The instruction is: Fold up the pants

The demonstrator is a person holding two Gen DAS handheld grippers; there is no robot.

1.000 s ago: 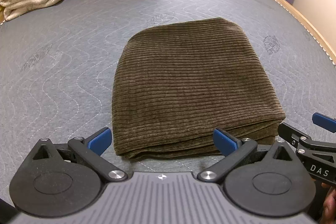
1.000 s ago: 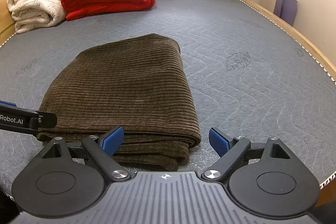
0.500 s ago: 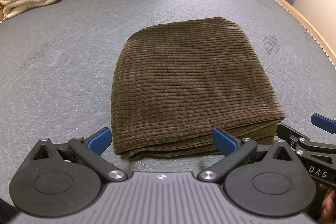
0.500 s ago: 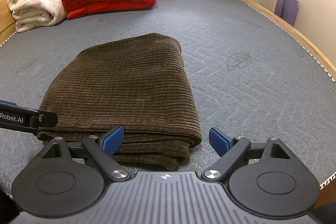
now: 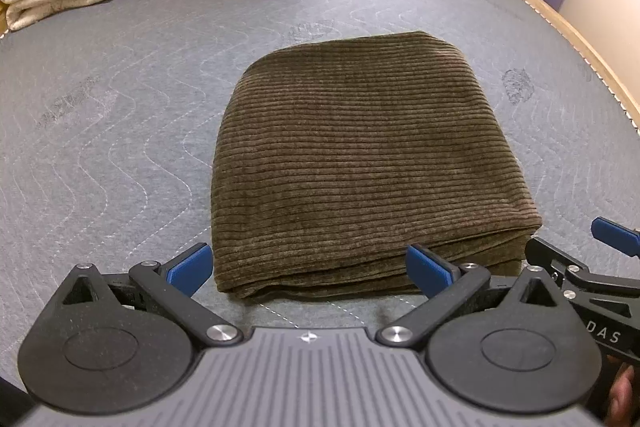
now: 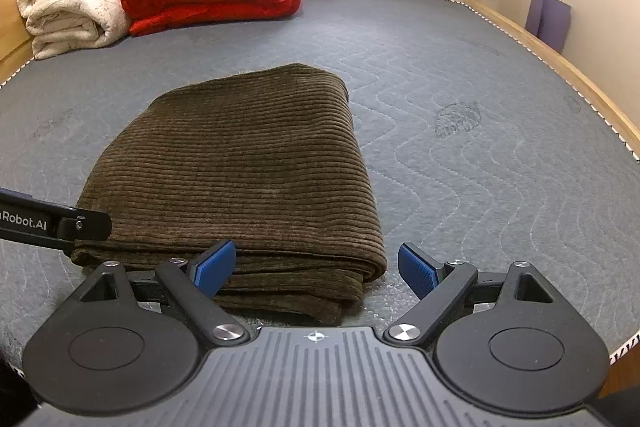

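While the brown corduroy pants (image 5: 360, 163) lie folded in a neat rectangle on the grey quilted mattress (image 5: 120, 115), you hold your left gripper (image 5: 308, 267) and right gripper (image 6: 316, 267) at their near edge, fingers spread apart, gripping nothing.

Both wrist views face forward, low (near), sharing the pants (image 5: 360, 163).

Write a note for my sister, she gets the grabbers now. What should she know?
Left gripper: open, holding nothing, at the near edge of the pants.
Right gripper: open, holding nothing, at the pants' near right corner.
Pants: folded into a neat brown stack on the grey mattress, layers showing at the near edge.
Done: the folding, it seems.
Left: probably just backing both grippers away.
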